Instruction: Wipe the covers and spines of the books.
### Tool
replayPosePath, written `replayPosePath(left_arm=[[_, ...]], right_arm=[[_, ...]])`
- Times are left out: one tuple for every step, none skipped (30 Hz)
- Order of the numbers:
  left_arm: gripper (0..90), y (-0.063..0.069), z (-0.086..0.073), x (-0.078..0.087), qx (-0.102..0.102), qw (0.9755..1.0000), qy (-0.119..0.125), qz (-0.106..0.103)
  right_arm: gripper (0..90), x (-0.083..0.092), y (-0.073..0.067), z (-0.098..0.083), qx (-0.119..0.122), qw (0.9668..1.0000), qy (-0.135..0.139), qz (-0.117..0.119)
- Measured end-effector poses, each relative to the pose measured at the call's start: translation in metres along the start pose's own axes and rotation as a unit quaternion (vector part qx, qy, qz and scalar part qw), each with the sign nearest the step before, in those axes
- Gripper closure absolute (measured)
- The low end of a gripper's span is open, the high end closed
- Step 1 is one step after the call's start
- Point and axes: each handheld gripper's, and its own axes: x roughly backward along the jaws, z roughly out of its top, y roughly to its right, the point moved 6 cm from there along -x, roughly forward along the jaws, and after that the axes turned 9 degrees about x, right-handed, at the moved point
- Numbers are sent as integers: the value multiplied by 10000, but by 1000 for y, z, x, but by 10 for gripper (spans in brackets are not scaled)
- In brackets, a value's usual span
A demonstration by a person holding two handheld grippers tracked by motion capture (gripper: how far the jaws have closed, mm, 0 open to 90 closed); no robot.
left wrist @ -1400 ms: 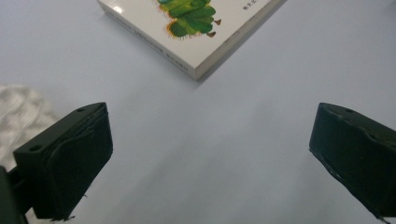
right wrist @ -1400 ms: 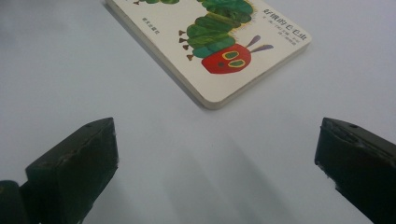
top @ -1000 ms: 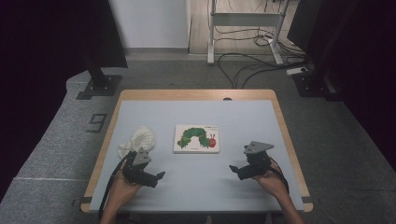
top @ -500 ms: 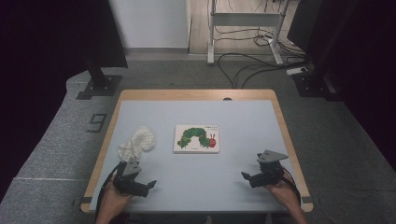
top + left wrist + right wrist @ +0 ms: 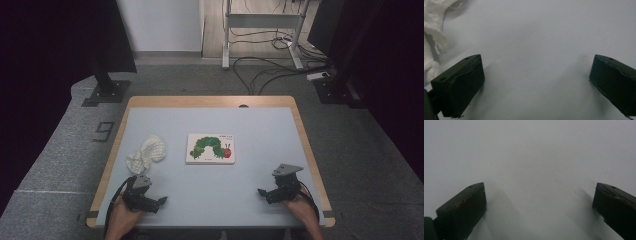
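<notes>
We see both grippers drawn back to the near table (image 5: 210,195) edge: left gripper (image 5: 159,202) now clear of the cloth (image 5: 147,153), right gripper (image 5: 263,192) too, both released and empty.

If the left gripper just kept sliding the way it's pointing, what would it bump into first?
Probably nothing: the left gripper points right across bare table, jaws open. The cloth lies off to its side, out of that line.

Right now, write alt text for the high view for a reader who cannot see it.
A person's hands hold the left gripper and right gripper low at the near edge of a pale blue table. A caterpillar picture book lies flat mid-table, with a crumpled white cloth to its left.
</notes>
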Motion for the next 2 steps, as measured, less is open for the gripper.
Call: replayPosePath(left_arm=[[0,0,0,0,-11,10000,2,2],[0,0,0,0,5,10000,2,2]], right_arm=[[0,0,0,0,-12,10000,-10,1],[0,0,0,-1,-14,10000,2,4]])
